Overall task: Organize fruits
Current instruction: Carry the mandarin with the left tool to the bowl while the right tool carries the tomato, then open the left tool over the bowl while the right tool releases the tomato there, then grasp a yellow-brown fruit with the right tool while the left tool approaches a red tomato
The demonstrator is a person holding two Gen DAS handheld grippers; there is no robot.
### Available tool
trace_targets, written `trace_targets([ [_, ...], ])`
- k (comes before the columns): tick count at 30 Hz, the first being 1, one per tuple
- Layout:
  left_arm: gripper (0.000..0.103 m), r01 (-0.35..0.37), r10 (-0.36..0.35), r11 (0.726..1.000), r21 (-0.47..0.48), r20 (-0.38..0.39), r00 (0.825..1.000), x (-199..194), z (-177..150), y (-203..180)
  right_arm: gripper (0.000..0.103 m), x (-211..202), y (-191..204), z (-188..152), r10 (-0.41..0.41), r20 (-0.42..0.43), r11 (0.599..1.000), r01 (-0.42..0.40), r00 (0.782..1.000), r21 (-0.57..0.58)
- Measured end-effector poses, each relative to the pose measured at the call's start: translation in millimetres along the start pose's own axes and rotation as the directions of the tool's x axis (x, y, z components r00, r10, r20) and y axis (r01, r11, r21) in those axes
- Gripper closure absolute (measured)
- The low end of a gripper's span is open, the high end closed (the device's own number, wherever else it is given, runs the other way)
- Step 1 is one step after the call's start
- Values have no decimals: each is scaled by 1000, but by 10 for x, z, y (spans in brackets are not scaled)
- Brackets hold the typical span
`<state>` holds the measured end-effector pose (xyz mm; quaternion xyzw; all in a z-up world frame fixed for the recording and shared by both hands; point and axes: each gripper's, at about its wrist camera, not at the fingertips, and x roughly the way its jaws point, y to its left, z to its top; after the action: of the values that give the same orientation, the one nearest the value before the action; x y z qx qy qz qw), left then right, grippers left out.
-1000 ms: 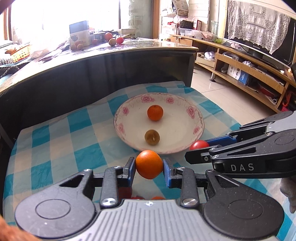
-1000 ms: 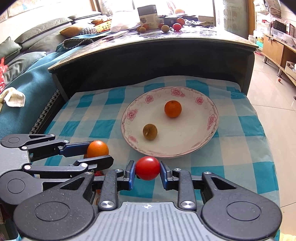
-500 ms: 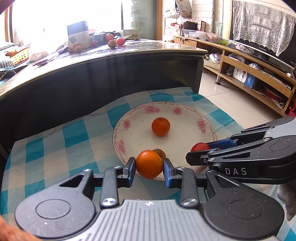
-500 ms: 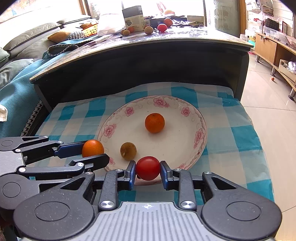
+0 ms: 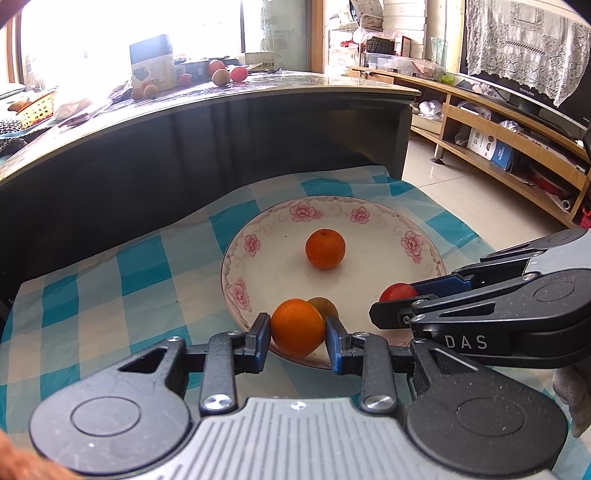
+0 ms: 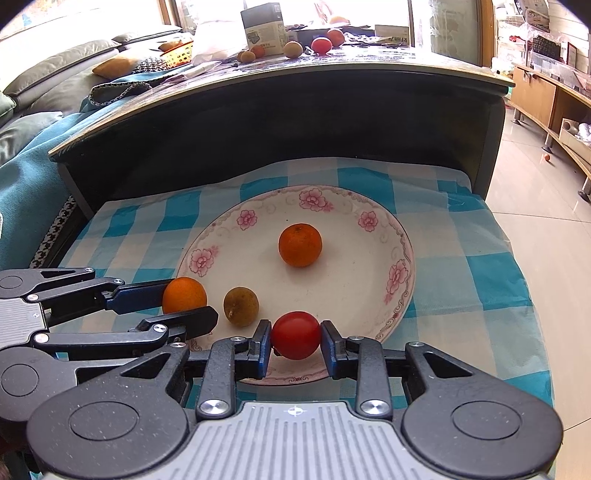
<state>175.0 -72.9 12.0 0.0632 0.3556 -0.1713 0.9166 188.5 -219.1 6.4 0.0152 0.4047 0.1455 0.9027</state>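
A white plate with pink flowers on its rim (image 5: 410, 242) (image 6: 397, 273) lies on a blue-checked cloth (image 5: 92, 288). An orange (image 5: 325, 248) (image 6: 300, 244) sits at the plate's middle, and a small brown-green fruit (image 5: 327, 305) (image 6: 241, 306) lies near its front left. My left gripper (image 5: 297, 334) (image 6: 188, 304) is shut on a second orange (image 5: 295, 325) (image 6: 184, 295) over the plate's near left rim. My right gripper (image 6: 295, 343) (image 5: 397, 297) is shut on a red tomato (image 6: 295, 334) (image 5: 397, 292) over the near rim. The two grippers are side by side.
Behind the cloth rises a dark counter (image 5: 221, 122) with a box (image 6: 264, 24) and several loose fruits (image 6: 321, 44) on top. A sofa (image 6: 33, 92) is to the left. Wooden shelving (image 5: 509, 147) and tiled floor (image 6: 546, 206) lie to the right.
Both grippers have moved forward and slightly down, from in front of the plate to over its near rim. Each still holds its fruit.
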Motion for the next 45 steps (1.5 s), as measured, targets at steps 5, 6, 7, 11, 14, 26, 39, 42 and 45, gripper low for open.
trace_targets([
  [5,63,-4,4,1000,-14,3,1000,34,12,19,77,6,-7,11,-3,8,1000,3,1000,0],
  [6,63,-4,4,1000,-18,3,1000,41,18,25,76,3,-12,17,-2,10,1000,2,1000,2],
  [7,63,-6,6,1000,-19,2,1000,45,23,26,76,0,-16,20,-2,12,1000,2,1000,5],
  [11,62,-11,11,1000,-23,1,1000,55,30,37,75,-11,-24,19,-1,17,1000,1,1000,10],
  [14,60,-15,16,999,-28,4,1000,46,46,49,75,-19,-20,18,-1,17,1000,1,1000,12],
  [26,59,-28,28,1000,12,16,999,-225,58,50,72,-185,23,5,3,36,1000,-3,999,14],
  [39,58,-21,20,999,33,21,1000,-923,-216,41,70,-639,304,-224,29,46,1000,-29,999,12],
  [42,58,-19,19,1000,19,18,1000,-1030,-300,83,70,-675,402,-310,36,32,999,-36,999,3],
  [45,58,-17,17,1000,-4,7,1000,-1099,-396,133,70,-706,489,-396,43,12,999,-43,999,3],
])
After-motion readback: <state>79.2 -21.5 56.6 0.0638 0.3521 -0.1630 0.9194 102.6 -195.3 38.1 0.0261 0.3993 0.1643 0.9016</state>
